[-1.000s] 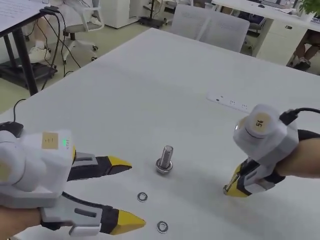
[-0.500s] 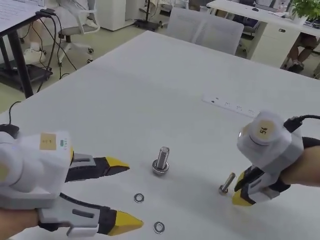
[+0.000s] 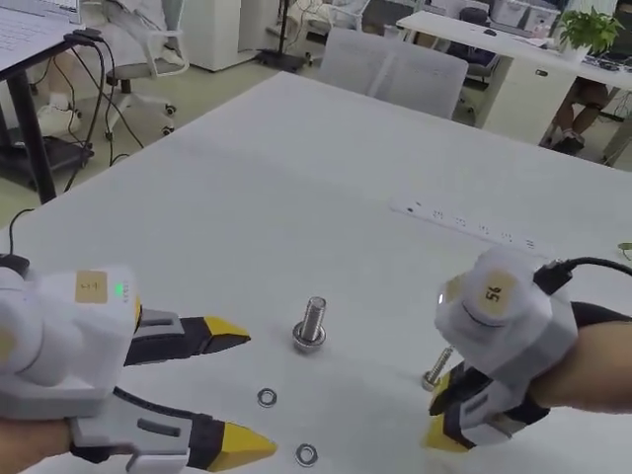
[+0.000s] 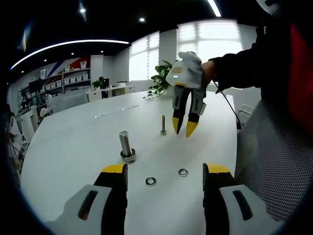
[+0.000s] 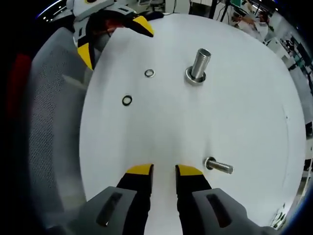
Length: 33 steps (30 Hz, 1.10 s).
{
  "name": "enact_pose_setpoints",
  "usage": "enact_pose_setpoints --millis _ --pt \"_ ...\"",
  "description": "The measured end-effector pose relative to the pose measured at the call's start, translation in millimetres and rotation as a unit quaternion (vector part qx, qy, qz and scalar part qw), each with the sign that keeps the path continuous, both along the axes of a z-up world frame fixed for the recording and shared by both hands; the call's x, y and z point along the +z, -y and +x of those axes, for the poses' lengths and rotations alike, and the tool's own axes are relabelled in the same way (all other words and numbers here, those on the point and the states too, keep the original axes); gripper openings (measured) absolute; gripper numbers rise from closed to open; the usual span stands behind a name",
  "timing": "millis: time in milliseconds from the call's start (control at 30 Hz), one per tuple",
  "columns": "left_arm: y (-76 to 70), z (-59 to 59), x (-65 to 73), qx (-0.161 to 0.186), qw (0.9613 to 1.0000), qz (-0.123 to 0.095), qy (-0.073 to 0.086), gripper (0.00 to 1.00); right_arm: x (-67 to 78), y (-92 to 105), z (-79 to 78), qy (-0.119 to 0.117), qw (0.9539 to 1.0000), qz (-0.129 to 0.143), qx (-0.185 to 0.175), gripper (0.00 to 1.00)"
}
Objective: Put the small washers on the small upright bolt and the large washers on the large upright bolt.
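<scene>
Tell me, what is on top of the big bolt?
Nothing: the big bolt has a bare top and threads. A wide ring circles its foot; washer or the bolt's own head, I cannot tell.

Left gripper [image 4: 165, 171]: jaws wide apart, yellow tips low over the white table [image 4: 68, 142], nothing between them but two loose rings lying flat. First washer [image 4: 151, 181] sits in the gap, toward the left-hand tip. Second washer [image 4: 183, 172] lies a little further forward, toward the right-hand tip. Large bolt [image 4: 126, 147] stands upright just ahead of the left-hand tip. Small bolt [image 4: 163, 125] stands upright further ahead. Right gripper [image 4: 183, 128] hangs tips-down just beside the small bolt, jaws slightly parted, gripping nothing.
</scene>
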<state>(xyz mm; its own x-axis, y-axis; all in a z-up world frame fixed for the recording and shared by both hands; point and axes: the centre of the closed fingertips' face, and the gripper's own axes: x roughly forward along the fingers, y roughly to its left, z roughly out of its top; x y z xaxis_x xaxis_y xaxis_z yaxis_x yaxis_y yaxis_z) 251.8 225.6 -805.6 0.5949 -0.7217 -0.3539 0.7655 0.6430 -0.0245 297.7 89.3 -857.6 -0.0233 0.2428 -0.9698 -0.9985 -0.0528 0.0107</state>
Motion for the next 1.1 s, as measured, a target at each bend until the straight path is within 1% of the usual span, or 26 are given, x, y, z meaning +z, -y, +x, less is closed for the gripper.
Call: enact_pose_setpoints --millis 167,267,467,667,967,1100 --pt "-0.3 0.4 0.8 0.000 1.0000 0.001 0.002 0.61 2.5 -14.7 -11.3 -0.001 0.9997 0.003 0.025 0.20" --pt "-0.3 0.5 0.9 0.000 1.0000 0.003 0.003 0.61 3.2 -26.7 -18.7 -0.001 0.9990 0.005 0.045 0.20" --pt "-0.4 0.1 1.6 -0.001 1.0000 0.005 0.004 0.61 -1.1 -50.4 -36.1 -0.007 0.9968 0.007 0.080 0.21" --pt "0.4 -0.8 2.1 -0.002 1.0000 0.006 0.003 0.61 -5.8 -69.5 -50.0 -0.012 0.9942 0.011 0.107 0.21" --pt "0.1 -1.6 3.0 -0.002 1.0000 0.004 0.004 0.61 -12.1 -89.6 -59.1 -0.013 0.9918 0.013 0.127 0.20" --pt "-0.6 -1.9 3.9 -0.001 1.0000 0.002 0.006 0.61 -15.5 -92.2 -58.3 -0.006 0.9909 0.007 0.134 0.20"
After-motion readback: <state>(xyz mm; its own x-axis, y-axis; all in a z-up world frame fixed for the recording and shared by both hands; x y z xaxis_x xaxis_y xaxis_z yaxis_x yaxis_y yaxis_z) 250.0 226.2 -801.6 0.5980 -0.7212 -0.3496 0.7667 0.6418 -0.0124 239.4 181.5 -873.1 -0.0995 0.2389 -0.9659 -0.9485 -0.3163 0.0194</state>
